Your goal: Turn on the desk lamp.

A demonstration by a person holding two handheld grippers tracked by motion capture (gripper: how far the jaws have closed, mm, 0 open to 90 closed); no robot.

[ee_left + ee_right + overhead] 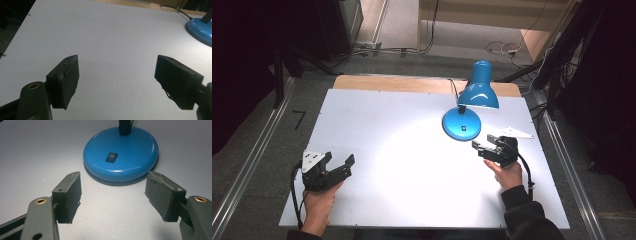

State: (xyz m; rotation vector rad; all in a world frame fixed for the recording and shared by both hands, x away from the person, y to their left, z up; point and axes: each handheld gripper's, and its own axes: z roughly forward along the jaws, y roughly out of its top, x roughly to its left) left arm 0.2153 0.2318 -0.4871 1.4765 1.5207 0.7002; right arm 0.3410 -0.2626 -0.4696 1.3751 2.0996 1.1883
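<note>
Though bare over most of its white top, serves as the stage: table, lit in a soft pool near the middle. Toward the far right of it, standing upright, a blue desk lamp, shade tilted down over its own round base, cord trailing off the back edge.

Probably bottom-heavy (weight likely in the base, shade and neck light by comparison). Glossy enamel, so likely slippery under the pads; rigid dome, no give. Too broad at the base for a pinch across it, judging from the right gripper view. Better taken at the black neck just above the base, or merely nudged at the rim.

Left gripper near the front left corner, well apart from the lamp, jaws spread wide, nothing between them but bare table. Right gripper just beside the base, aimed at it, jaws likewise wide apart and empty, not touching it.

Smallest of all: a black rocker switch set into the top of the base, facing the right gripper. Easily pressed with one jaw tip, most likely.
</note>
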